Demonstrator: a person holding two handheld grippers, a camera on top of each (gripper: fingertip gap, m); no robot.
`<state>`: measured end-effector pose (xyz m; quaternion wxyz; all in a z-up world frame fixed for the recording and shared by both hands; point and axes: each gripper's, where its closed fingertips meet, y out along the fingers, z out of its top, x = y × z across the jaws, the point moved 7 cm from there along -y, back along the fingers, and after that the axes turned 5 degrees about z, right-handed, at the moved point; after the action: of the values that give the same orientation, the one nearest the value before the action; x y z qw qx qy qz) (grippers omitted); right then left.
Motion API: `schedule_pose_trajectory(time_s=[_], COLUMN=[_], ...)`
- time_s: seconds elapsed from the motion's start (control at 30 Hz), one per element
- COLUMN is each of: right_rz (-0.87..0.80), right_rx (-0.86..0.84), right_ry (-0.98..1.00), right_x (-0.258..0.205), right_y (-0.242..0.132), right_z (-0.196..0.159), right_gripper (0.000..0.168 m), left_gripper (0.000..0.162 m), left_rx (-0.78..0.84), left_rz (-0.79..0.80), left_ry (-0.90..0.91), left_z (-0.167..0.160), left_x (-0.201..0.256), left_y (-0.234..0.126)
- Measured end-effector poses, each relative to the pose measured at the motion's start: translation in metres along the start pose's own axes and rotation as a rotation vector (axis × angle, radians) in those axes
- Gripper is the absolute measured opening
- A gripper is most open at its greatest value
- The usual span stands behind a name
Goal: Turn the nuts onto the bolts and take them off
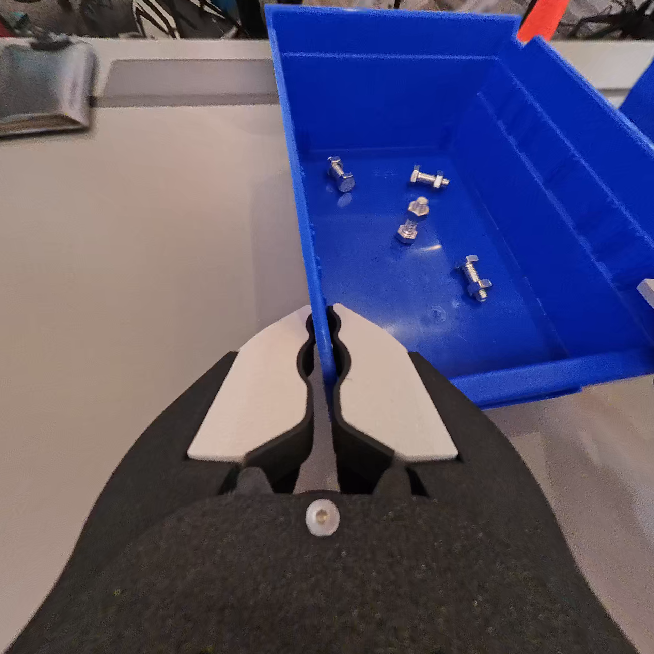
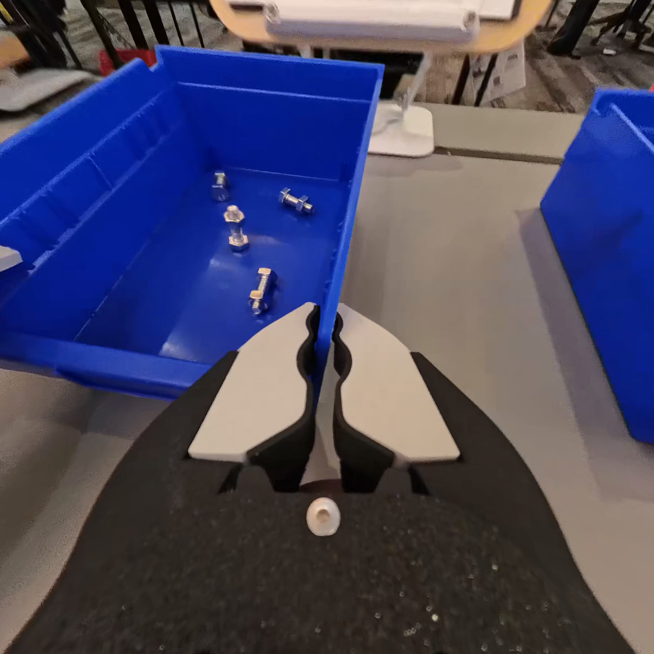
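Note:
A blue plastic bin (image 1: pixel 371 106) stands on the grey table; it also shows in the right wrist view (image 2: pixel 269 124). Several silver bolts with nuts on them (image 1: pixel 407 219) lie on its floor, seen from the right too (image 2: pixel 235 228). My left gripper (image 1: pixel 322 313) is shut on the bin's left side wall near its front corner. My right gripper (image 2: pixel 325 313) is shut on the bin's right side wall near its front corner. A pale tip of each other gripper shows at the far wall (image 1: pixel 646 288) (image 2: pixel 9 260).
A second blue bin (image 2: pixel 608 247) stands to the right on the table. A white lamp base (image 2: pixel 403 134) sits behind the first bin. A folded grey cloth (image 1: pixel 42 88) lies at the far left. Chairs and a table stand beyond. Some 20 cm of space lies between my two pairs of fingers.

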<state>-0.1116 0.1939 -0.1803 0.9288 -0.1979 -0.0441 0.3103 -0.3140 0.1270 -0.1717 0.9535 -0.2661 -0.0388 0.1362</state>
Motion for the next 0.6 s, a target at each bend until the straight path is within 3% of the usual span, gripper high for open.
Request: schedule_pose_trajectory(time_s=[0.33, 0.6], right_rz=[0.073, 0.081], right_rx=[0.09, -0.014], right_ry=[-0.074, -0.099], right_x=[-0.147, -0.205], right_y=[0.041, 0.083], right_z=[0.036, 0.025], right_gripper=[0.005, 0.007], left_gripper=[0.003, 0.003], left_rx=[0.084, 0.0], left_rz=[0.103, 0.094], left_ry=[-0.058, -0.129], left_z=[0.015, -0.004], left_x=[-0.151, -0.219], left_y=[-0.024, 0.006])
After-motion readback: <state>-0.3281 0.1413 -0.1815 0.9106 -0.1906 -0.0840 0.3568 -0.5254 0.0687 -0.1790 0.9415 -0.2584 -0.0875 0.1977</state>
